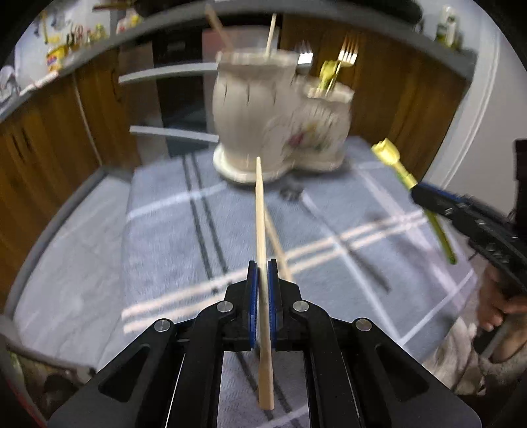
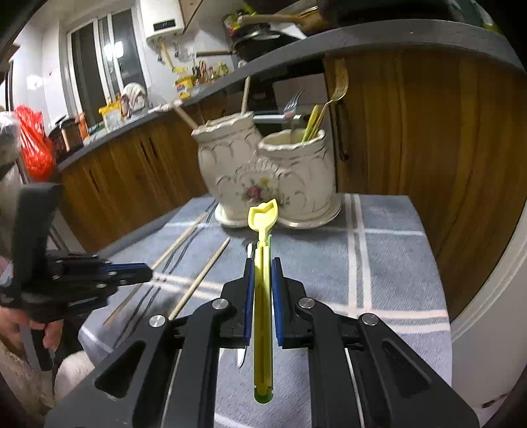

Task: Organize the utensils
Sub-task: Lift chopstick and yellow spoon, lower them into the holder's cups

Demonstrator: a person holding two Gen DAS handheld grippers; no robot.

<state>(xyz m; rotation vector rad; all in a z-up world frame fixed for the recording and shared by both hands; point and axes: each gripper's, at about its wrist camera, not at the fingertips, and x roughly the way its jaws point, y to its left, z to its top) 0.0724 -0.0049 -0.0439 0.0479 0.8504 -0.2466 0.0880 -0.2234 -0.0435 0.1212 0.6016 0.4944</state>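
Wooden cabinets point(image 2: 411, 131), grey countertop point(image 2: 362, 36), window point(image 2: 102, 56)

A blue-grey cloth point(image 2: 388, 250) with white and dark stripes covers the tabletop. Behind it runs a row of brown wooden cabinets point(image 2: 428, 138) under a grey countertop point(image 2: 378, 36). On the counter stand a dark pan point(image 2: 263, 41), small yellow packets point(image 2: 184, 86) and jars, too blurred to read. A white water heater point(image 2: 164, 19) hangs on the wall beside a window point(image 2: 105, 56). At the far left sits a red plastic bag point(image 2: 33, 145). A white curved door frame point(image 1: 484, 108) shows at the right of the left wrist view.
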